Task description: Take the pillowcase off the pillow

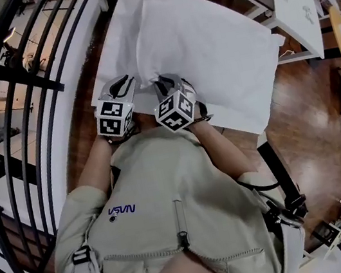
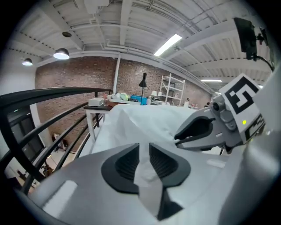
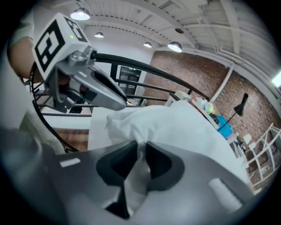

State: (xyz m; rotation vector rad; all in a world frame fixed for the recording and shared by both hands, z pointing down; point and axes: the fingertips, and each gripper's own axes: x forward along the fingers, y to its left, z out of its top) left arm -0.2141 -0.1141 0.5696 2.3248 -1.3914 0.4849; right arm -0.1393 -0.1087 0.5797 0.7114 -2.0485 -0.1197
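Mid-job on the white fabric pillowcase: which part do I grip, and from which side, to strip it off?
Grip the loose cloth at the near end of the white fabric pillowcase, coming in from that same near side. It lies lengthwise away, and the cloth puckers there into thin folds that fit the jaws. The left gripper and right gripper each pinch one there now.
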